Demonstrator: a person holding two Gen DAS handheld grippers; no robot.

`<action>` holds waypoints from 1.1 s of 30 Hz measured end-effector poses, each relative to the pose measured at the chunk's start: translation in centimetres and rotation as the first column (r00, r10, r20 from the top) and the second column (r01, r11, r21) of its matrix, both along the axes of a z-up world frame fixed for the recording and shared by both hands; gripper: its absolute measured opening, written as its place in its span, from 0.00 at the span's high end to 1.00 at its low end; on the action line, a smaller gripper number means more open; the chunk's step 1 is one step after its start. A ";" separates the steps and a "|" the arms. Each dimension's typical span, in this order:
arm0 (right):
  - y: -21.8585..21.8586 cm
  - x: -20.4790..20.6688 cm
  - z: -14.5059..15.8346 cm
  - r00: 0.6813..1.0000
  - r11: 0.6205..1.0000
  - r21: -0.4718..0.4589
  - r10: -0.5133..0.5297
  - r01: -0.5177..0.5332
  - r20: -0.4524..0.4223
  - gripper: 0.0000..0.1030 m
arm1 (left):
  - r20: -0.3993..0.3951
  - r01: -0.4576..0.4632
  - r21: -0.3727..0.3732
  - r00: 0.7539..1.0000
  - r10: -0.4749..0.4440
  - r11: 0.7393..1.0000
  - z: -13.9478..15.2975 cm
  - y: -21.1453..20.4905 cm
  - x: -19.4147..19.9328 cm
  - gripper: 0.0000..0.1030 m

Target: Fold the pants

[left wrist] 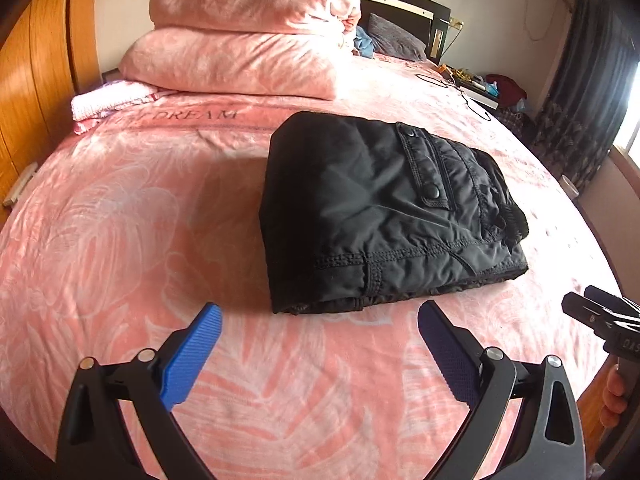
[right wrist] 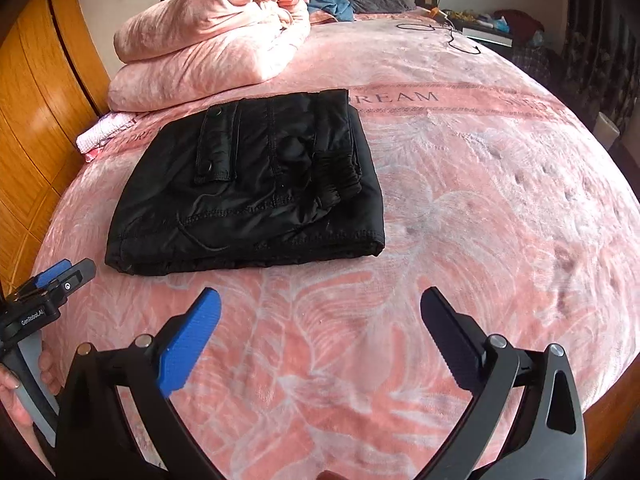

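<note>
Black pants (left wrist: 384, 216) lie folded into a compact rectangle on the pink bedspread (left wrist: 120, 240), with a snap pocket flap on top. They also show in the right wrist view (right wrist: 248, 196). My left gripper (left wrist: 320, 320) is open and empty, hovering just in front of the pants' near edge. My right gripper (right wrist: 320, 304) is open and empty, held over the bedspread (right wrist: 480, 220) in front of and to the right of the pants. Each gripper shows at the edge of the other's view: the right one (left wrist: 600, 312), the left one (right wrist: 60, 280).
A folded pink duvet (left wrist: 248, 32) is stacked at the head of the bed, with a small pink-white cloth (left wrist: 112, 100) beside it. A wooden wardrobe (left wrist: 36, 60) stands to the left. A black cable (right wrist: 452, 32) lies near a cluttered nightstand (left wrist: 480, 88). Dark curtains (left wrist: 592, 60) hang on the right.
</note>
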State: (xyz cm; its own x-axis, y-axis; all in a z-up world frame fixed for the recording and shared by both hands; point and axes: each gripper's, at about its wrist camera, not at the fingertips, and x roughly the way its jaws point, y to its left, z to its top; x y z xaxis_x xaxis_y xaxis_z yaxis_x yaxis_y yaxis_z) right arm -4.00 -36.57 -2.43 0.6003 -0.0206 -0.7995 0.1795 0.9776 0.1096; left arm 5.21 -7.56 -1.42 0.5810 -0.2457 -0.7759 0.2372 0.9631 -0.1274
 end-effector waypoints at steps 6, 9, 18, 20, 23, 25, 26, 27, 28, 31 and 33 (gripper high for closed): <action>1.3 -0.5 0.5 1.000 0.999 -0.040 0.005 -0.005 0.002 0.03 | -0.045 -0.019 -0.021 0.999 0.018 1.000 0.0 0.4 -0.4 0.04; 1.9 -0.9 1.0 1.000 0.998 -0.064 0.015 -0.015 0.006 0.03 | -0.038 -0.034 -0.017 0.999 0.033 0.999 0.1 0.7 -0.6 0.04; 2.1 -0.8 0.7 1.000 0.998 -0.064 0.009 -0.009 -0.008 0.03 | -0.022 -0.048 0.048 0.999 0.050 0.998 -0.4 1.2 -0.7 0.04; 2.1 -0.5 0.4 1.000 0.998 -0.066 0.004 -0.005 -0.017 0.03 | -0.031 -0.051 0.030 0.998 0.052 0.998 -0.6 1.4 -0.5 0.04; 2.0 -0.2 -0.1 1.000 0.998 -0.059 0.000 -0.001 -0.030 0.03 | -0.046 -0.057 0.029 0.997 0.058 0.998 -1.1 1.5 -0.2 0.04; 1.9 0.0 -0.5 0.999 0.997 -0.072 -0.008 0.006 -0.038 0.03 | -0.048 -0.062 0.057 0.997 0.065 0.996 -1.4 1.4 0.0 0.04; 1.9 0.1 -0.6 0.999 0.997 -0.075 -0.010 0.007 -0.038 0.03 | -0.047 -0.064 0.067 0.997 0.067 0.996 -1.5 1.3 0.0 0.04; 1.9 0.1 -0.7 0.999 0.997 -0.075 -0.010 0.007 -0.038 0.03 | -0.047 -0.067 0.080 0.996 0.071 0.995 -1.6 1.2 0.1 0.04; 1.8 0.1 -0.7 0.999 0.997 -0.073 -0.009 0.006 -0.039 0.03 | -0.045 -0.070 0.088 0.996 0.074 0.994 -1.6 1.1 0.1 0.04; 1.7 0.3 -0.9 0.999 0.998 -0.070 -0.012 0.009 -0.042 0.03 | -0.045 -0.069 0.097 0.996 0.073 0.993 -1.6 0.9 0.2 0.04; 1.8 0.3 -1.0 0.999 0.997 -0.071 -0.011 0.008 -0.043 0.03 | -0.045 -0.068 0.101 0.996 0.072 0.993 -1.7 0.8 0.2 0.04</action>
State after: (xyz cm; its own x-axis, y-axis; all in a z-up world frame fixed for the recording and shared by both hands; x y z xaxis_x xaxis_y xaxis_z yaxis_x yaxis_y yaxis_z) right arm -3.66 -34.81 -3.39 0.5643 -0.0832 -0.8214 0.1915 0.9810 0.0323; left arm 5.45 -6.75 -3.07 0.5549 -0.1263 -0.8223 0.1647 0.9855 -0.0403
